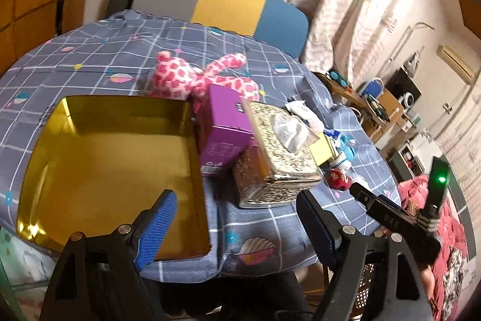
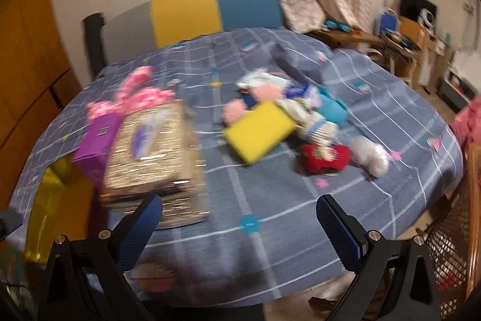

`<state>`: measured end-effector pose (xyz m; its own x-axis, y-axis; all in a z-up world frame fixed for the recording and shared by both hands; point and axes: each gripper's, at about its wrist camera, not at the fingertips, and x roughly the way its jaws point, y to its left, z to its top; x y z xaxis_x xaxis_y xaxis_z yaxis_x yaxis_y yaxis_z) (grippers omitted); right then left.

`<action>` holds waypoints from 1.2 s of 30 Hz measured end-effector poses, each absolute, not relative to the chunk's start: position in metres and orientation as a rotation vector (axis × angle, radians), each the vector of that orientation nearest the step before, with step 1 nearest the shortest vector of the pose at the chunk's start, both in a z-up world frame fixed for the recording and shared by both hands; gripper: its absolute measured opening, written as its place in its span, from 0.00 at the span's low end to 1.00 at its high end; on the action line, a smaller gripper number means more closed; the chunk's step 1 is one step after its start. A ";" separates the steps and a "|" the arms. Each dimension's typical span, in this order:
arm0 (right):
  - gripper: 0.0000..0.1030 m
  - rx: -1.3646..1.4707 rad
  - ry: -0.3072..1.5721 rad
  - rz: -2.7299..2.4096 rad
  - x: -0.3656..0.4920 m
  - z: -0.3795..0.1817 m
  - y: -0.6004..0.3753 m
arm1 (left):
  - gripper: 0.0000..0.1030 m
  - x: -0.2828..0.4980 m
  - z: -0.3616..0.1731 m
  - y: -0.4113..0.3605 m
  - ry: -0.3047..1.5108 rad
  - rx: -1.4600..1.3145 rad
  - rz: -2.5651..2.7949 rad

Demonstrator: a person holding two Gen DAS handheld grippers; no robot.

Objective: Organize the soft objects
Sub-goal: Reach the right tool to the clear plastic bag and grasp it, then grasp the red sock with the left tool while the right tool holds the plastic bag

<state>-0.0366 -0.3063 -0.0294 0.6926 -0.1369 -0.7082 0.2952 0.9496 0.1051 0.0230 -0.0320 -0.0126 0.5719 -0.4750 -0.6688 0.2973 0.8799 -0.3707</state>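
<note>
Both grippers gape wide, empty: left gripper [image 1: 231,218] over the gold tin's [image 1: 120,155] near edge, right gripper [image 2: 240,227] facing soft toys [image 2: 300,122] heaped at one o'clock.

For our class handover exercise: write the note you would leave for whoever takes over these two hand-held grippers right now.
Left gripper: open, holding nothing, hovering over the near edge of the gold tin.
Right gripper: open, holding nothing, above the table's near edge.
Tin: nothing visible inside it.
Pink spotted plush: lies on the tablecloth behind the tin and the purple box.
Pile of soft things to the right of the tissue box: yellow sponge, red plush, blue plush, pale fluffy item.
Done: nothing sorted that I can see.
Left: probably moving the soft things into the tin.
</note>
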 end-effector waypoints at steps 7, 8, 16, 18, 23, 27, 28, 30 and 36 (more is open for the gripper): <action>1.00 0.289 0.796 -0.380 -0.039 -0.057 -0.400 | 0.80 0.031 -0.013 -0.074 0.895 -0.181 -0.578; 0.99 0.271 0.790 -0.398 -0.038 -0.059 -0.413 | 0.80 0.032 -0.014 -0.083 0.908 -0.173 -0.601; 0.76 0.308 0.853 -0.472 -0.005 -0.079 -0.524 | 0.81 0.026 -0.005 -0.148 0.905 -0.093 -0.776; 0.75 0.305 0.911 -0.460 0.009 -0.092 -0.542 | 0.81 0.025 -0.003 -0.166 0.896 -0.065 -0.828; 0.63 0.302 1.065 -0.370 0.035 -0.124 -0.565 | 0.81 0.027 -0.006 -0.207 0.914 0.001 -0.884; 0.46 0.361 1.114 -0.302 0.045 -0.144 -0.580 | 0.81 0.031 -0.014 -0.245 0.951 0.023 -0.913; 0.42 0.374 1.123 -0.289 0.046 -0.147 -0.582 | 0.81 0.031 -0.015 -0.250 0.950 0.023 -0.919; 0.41 0.359 1.128 -0.262 0.047 -0.146 -0.585 | 0.81 0.031 -0.021 -0.272 0.954 0.039 -0.921; 0.41 0.346 1.013 -0.263 0.033 -0.121 -0.606 | 0.81 0.045 -0.051 -0.339 0.976 0.091 -0.902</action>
<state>0.0332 -0.6057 -0.1209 0.5054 -0.0551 -0.8611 0.3713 0.9147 0.1594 0.0451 -0.3389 -0.0510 0.2402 -0.6197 -0.7471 0.6959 0.6466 -0.3125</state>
